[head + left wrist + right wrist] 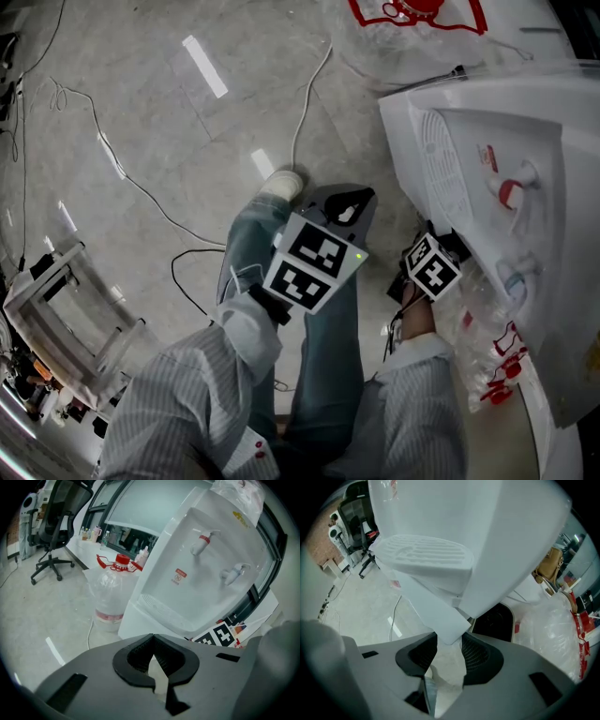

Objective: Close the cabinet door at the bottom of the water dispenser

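Clamped in right gripper [449, 640]: cabinet door [429, 604] corner, panel slanting ahead, up-left; left gripper [153, 638] closed, empty, farther off.

Looked like an office: swivel chair [52, 529] at far left, long white counter [86, 550] with small bottles below glazed partitions [140, 506], water dispenser [201, 569] at right, spare jug [111, 597] beside it, loose cables [127, 173] across polished grey floor [169, 112].
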Motion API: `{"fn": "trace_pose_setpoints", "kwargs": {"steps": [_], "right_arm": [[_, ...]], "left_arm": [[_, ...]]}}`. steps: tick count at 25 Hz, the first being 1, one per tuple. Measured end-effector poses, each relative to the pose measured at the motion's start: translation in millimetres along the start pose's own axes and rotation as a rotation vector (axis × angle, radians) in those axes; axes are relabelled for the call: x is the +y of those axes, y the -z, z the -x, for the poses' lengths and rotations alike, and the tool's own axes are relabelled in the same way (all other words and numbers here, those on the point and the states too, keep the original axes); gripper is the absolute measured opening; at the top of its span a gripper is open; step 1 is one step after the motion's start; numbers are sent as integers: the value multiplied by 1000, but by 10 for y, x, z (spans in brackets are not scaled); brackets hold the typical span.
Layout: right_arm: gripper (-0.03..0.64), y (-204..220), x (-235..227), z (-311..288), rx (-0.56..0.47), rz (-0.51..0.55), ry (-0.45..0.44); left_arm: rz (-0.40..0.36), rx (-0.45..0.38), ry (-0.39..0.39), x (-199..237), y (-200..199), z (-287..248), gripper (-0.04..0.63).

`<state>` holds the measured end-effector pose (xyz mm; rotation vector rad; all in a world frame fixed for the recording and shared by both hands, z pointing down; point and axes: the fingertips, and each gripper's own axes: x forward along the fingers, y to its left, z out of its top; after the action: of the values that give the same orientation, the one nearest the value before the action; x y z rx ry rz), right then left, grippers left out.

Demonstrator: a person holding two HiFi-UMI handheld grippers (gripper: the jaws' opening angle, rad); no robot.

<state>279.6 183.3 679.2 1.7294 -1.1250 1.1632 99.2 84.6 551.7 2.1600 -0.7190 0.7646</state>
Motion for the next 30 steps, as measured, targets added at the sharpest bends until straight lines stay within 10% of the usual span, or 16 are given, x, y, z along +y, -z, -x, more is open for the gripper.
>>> {"fn": "trace_pose_setpoints", "kwargs": {"steps": [30], "right_arm": [[163,-112,-186,-90,-3,121,44]], "left_arm": [[-7,32,25,103,54,15,11]]}}
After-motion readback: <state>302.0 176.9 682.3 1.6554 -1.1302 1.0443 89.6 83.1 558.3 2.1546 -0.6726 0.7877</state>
